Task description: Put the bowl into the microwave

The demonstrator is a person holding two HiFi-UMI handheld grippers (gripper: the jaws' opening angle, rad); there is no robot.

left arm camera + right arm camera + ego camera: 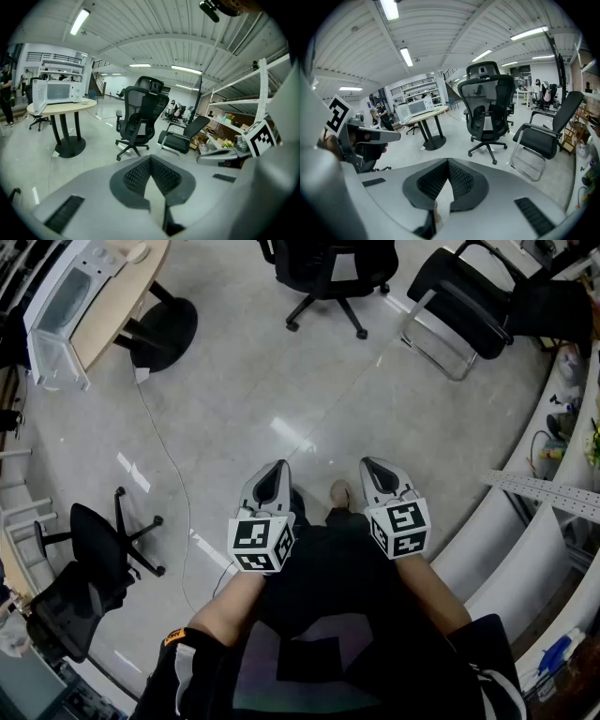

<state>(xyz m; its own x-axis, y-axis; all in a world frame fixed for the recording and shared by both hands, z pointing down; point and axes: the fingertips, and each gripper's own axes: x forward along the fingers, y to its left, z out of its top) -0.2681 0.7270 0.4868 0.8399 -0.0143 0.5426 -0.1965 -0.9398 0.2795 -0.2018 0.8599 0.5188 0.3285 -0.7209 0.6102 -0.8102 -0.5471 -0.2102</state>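
Both claws are clenched on nothing. In the left gripper view the left gripper [150, 160] has its ribbed pads meeting at the tips. The right gripper view shows the right gripper [447, 164] pinched together the same way. In the head view the left gripper [278, 468] and right gripper [371, 466] are held side by side, well apart from any furniture. A shoe [340, 493] shows between them.

The microwave [75, 292] stands at about 10 o'clock, well away, on a round table [133, 285] with a pale wooden top and a black pedestal. In the left gripper view the microwave [60, 91] has its door [38, 97] swung wide to the left. Its cavity is too small and bright to tell what, if anything, sits inside. The right gripper view also catches the microwave [414, 108] on the table [426, 114], far off at 10 o'clock.

The floor [281, 381] is glossy pale grey, with a thin cable [171, 465] trailing across it from the table's foot. A black swivel chair [328, 268] stands at 12 o'clock, a black cantilever chair [464, 301] with a chrome frame at 1 o'clock, and another black office chair [84, 568] at 8 o'clock. White shelving [553, 493] loaded with small items runs along the 3 o'clock side. Strip lights [80, 21] line the ribbed white ceiling.
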